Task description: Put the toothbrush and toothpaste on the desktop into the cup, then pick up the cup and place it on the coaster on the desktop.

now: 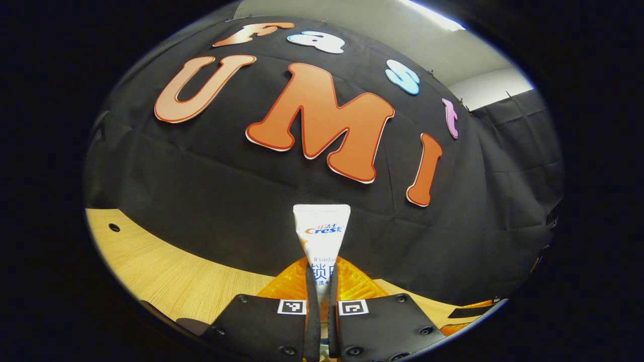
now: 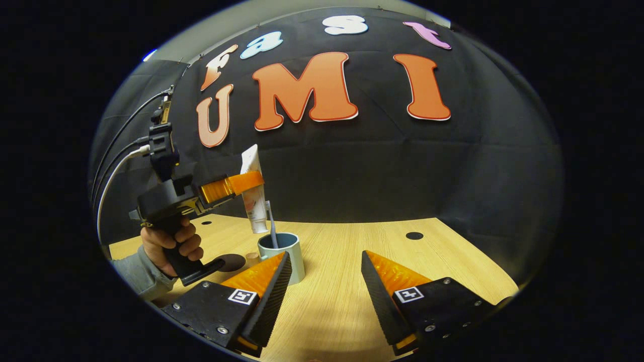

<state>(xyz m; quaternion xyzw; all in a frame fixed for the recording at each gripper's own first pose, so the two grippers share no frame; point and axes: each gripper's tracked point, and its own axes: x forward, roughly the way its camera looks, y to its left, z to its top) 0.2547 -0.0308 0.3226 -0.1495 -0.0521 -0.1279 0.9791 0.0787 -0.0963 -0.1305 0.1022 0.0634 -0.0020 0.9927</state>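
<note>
On the far left of the right gripper view I see the hand [image 2: 168,246] working my left gripper [image 2: 251,182], whose fingers are clamped on the toothpaste [image 2: 253,193]. The tube hangs upright, cap end down, just above the cup's [image 2: 292,256] rim and not yet inside it. The toothbrush [image 2: 272,226] already stands in the cup, so I count 1 of 2 items as done. A dark round disc [image 2: 232,261], probably the coaster, lies on the desktop [image 2: 342,281] just left of the cup. In the left gripper view the tube [image 1: 322,236] rises between the closed fingers. My right gripper [image 2: 326,271] hovers wide open over the wood, holding nothing. Left to do, as I judge it: lower and release the toothpaste, then lift the cup onto the coaster.
</note>
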